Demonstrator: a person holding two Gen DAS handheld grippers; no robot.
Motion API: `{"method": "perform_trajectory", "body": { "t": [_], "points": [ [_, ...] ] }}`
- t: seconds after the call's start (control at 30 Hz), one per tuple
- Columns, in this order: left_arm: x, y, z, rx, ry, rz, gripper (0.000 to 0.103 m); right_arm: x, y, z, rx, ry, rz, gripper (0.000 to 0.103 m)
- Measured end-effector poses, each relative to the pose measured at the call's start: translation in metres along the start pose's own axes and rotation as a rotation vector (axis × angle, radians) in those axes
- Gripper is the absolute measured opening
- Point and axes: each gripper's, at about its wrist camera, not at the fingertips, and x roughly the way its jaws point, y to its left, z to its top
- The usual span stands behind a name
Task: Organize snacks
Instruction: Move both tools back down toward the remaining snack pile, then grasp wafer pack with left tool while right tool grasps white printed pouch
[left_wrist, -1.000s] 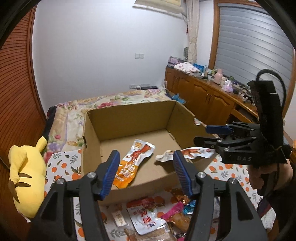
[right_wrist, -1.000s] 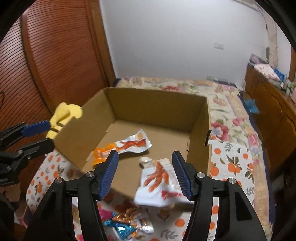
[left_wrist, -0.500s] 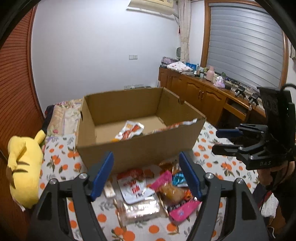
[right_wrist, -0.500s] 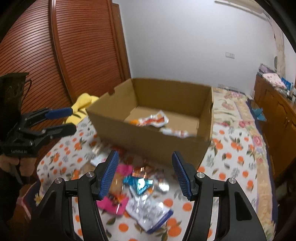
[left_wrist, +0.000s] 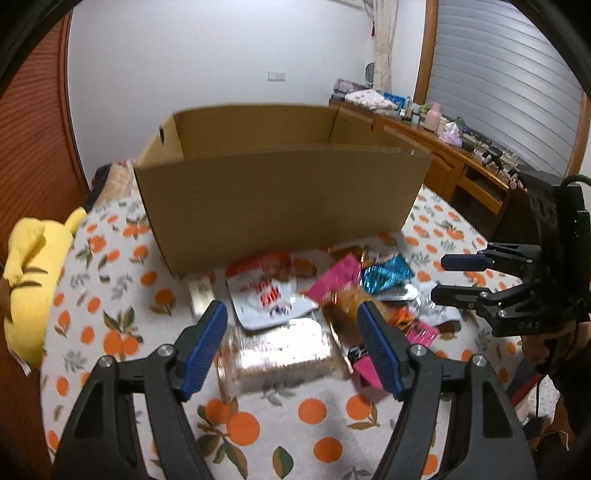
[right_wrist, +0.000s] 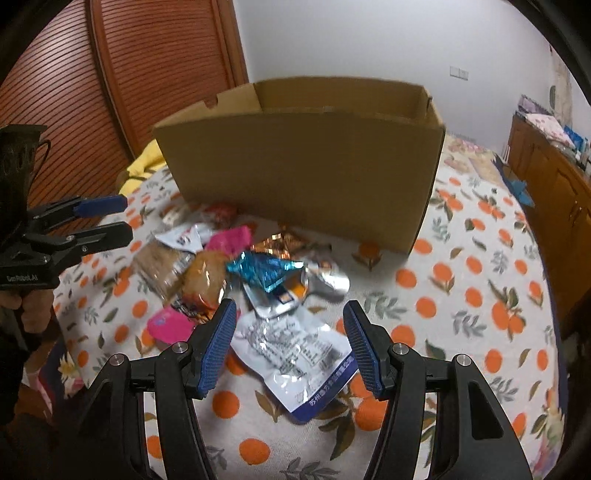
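Note:
A pile of snack packets lies on the orange-print cloth in front of an open cardboard box. My left gripper hangs open just above a clear packet of brown biscuits, with a white-and-red pouch beyond it. My right gripper is open over a silver pouch with a blue edge. A teal wrapper, a pink wrapper and a brown bun packet lie further in. Each gripper shows in the other's view, the right gripper and the left gripper. The box's inside is hidden.
A yellow plush toy lies at the left edge of the bed. A wooden cabinet with small items runs along the right wall. A slatted wooden door stands behind the box. Bare cloth spreads right of the pile.
Both grippers came down and back from over the box to the pile in front of it. The left jaws spread wider. The packets inside the box dropped out of sight behind its front wall.

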Motion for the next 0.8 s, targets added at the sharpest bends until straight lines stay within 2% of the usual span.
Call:
{"method": "perform_trajectory", "body": {
  "t": [0.23,0.5,0.8],
  "points": [
    [0.018,0.002,-0.011,-0.032,0.032,0.013,0.073,0.016,0.001,-0.011,0.004,0.029,-0.003,0.062],
    [0.035,0.005,-0.016,-0.046,0.062,0.056,0.073,0.018,0.008,-0.016,-0.017,0.023,-0.018,0.063],
    [0.045,0.009,-0.018,-0.070,0.064,0.056,0.086,0.017,0.006,-0.020,-0.010,0.002,-0.022,0.068]
  ]
}}
